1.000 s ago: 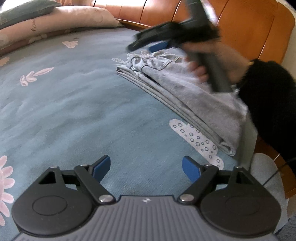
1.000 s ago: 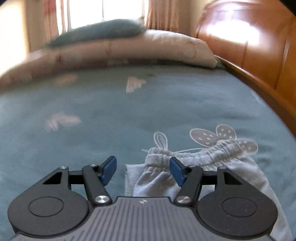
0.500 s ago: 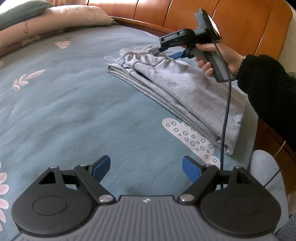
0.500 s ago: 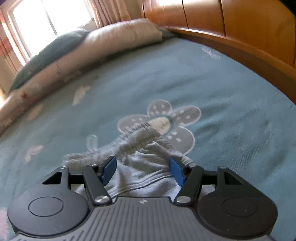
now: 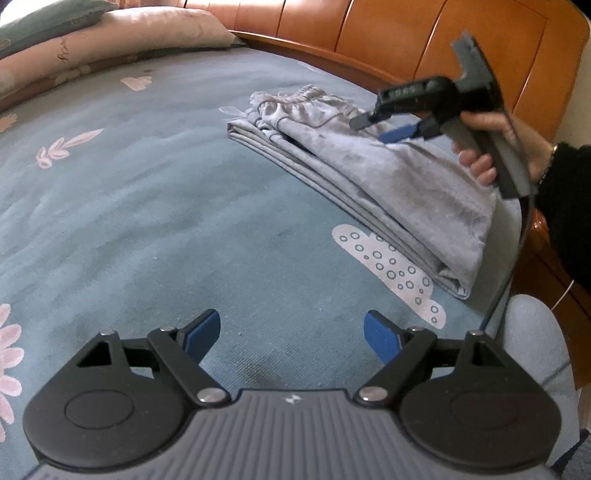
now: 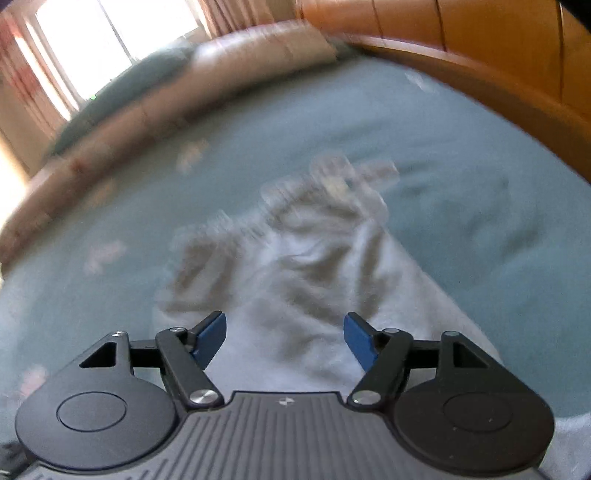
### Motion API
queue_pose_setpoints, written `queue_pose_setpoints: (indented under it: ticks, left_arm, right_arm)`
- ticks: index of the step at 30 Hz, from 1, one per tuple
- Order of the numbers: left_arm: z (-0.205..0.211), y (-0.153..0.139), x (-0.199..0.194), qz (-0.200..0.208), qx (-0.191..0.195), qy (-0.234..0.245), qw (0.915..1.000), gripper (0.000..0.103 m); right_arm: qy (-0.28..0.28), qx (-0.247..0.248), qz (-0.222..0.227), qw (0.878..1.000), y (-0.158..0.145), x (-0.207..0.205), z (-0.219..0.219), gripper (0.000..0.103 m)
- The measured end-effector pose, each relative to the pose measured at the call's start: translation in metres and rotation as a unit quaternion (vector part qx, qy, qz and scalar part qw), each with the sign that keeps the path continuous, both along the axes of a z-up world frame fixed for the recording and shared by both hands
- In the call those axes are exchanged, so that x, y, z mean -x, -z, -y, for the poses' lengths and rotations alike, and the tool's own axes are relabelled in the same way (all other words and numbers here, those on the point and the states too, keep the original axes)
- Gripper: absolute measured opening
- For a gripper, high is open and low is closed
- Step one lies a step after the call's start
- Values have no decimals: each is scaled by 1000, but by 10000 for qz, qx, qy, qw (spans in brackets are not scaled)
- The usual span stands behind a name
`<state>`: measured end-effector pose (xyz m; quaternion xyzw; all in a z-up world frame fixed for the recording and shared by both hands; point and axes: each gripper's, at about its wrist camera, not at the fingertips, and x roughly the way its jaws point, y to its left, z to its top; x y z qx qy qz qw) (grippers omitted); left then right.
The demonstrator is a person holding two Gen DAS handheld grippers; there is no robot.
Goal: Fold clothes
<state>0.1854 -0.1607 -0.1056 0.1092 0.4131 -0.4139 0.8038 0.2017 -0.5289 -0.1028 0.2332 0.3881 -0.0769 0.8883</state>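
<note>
We see one bed (image 5: 155, 206) with a blue-grey flower-print cover filling both views, and a wooden bed frame (image 5: 399, 40) curving along its far edge. Two pillows lie stacked at the head, a pink-beige pillow (image 5: 122, 33) below and a dark green pillow (image 5: 48, 14) on top. One piece of clothing, the grey trousers (image 5: 391, 184), lies folded into a long layered strip on the right part of the bed near the frame, waistband end toward the pillows, other end toward us by the bed edge.

Hands next. The right hand (image 5: 495, 140), in a black sleeve (image 5: 569, 206), holds the right gripper (image 5: 380, 127) by its handle above the trousers, pointing toward the waistband and tilted down. Its fingers are spread with nothing between them, and have just been opening wider. In the right wrist view, which is motion-blurred, the right gripper (image 6: 284, 338) hangs over the grey trousers (image 6: 295, 280), blue pads clear of the cloth as far as we can tell. A black cable (image 5: 517, 258) hangs from the handle.

The left gripper (image 5: 291, 332) hovers low over the bare bed cover, well apart from the trousers, angled down, fingers spread wide and empty. The left hand itself is out of view.

Counts: two grippers, one visible hand, one pair of trousers, two pillows, one cable. Part of a knee in light jeans (image 5: 532, 354) shows at the lower right by the bed edge.
</note>
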Motion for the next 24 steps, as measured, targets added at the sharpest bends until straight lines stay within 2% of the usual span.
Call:
queue_pose_setpoints:
  ticks: [2, 5, 9, 13, 15, 17, 21, 24]
  left_arm:
    - [-4, -4, 3, 72, 11, -43, 10000, 86]
    - [-11, -8, 5, 93, 18, -64, 9999, 90]
    - [-14, -8, 8, 144, -125, -111, 9998, 90]
    - [-16, -9, 14, 116, -95, -85, 9999, 90]
    - [-17, -10, 16, 152, -127, -76, 9998, 90]
    - [-18, -13, 19, 214, -181, -64, 9996, 90]
    - [-18, -19, 23, 379, -241, -83, 9990, 90]
    - [-18, -20, 28, 582, -302, -65, 9978, 93]
  right_arm:
    - [146, -24, 60, 9999, -5, 3, -4, 75]
    - [54, 3, 334, 9994, -29, 16, -20, 78]
    - [-353, -119, 440, 9983, -44, 35, -47, 83]
    - [-577, -178, -51, 9982, -15, 32, -70, 85]
    - [-525, 90, -96, 9985, -7, 33, -82, 94]
    - [-514, 350, -129, 9980, -6, 34, -95, 98]
    - [-410, 315, 94, 9986, -27, 46, -92, 98]
    - [-93, 312, 312, 9990, -43, 66, -67, 99]
